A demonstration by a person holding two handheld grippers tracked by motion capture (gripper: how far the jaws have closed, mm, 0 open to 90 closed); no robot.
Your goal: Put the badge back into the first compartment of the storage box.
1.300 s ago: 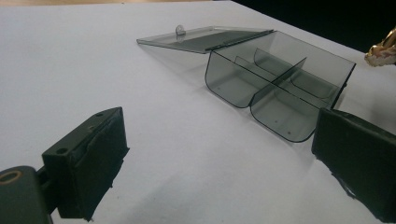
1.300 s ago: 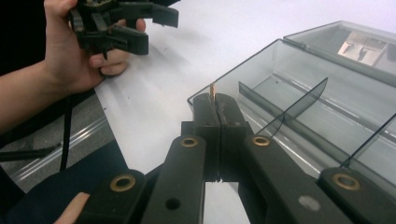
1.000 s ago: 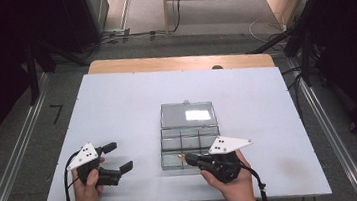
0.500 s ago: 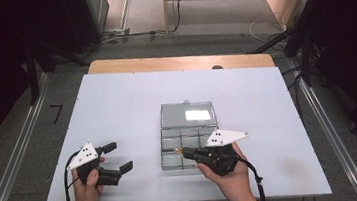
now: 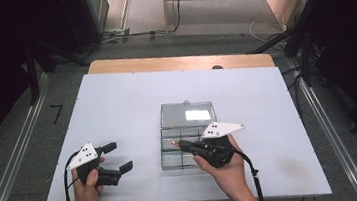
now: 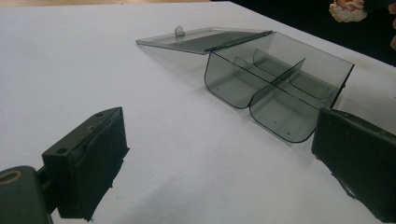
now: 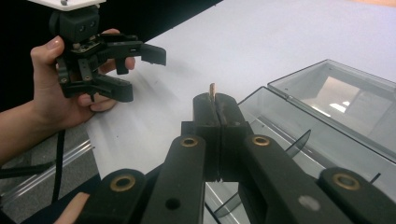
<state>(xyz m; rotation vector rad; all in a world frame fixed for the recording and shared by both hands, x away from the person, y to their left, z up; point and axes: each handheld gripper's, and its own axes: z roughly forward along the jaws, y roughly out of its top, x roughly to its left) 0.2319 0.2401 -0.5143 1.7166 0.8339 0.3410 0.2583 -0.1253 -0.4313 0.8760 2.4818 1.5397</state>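
The right gripper (image 5: 180, 144) has its jaws pinched together on a small copper-coloured piece (image 7: 212, 89) whose tip pokes out above the pads, held over the near left part of a clear plastic compartment box (image 5: 185, 130) lying open at the middle of the table. Compared with a second ago, this gripper has edged up and leftward — from the box's near right corner to a spot over its left compartments — while the left gripper (image 5: 120, 157) has stayed put, its jaws spread wide and empty, resting on the table well to the left of the box. The box's lid (image 6: 201, 38) lies flat on the far side of the divided tray. The white table (image 5: 116, 102) has a wooden strip along its far edge — beyond it, grey floor, cables and dark stands. Both of the person's forearms enter from the near edge, each hand wrapped around its gripper's body, the grey plates on top.
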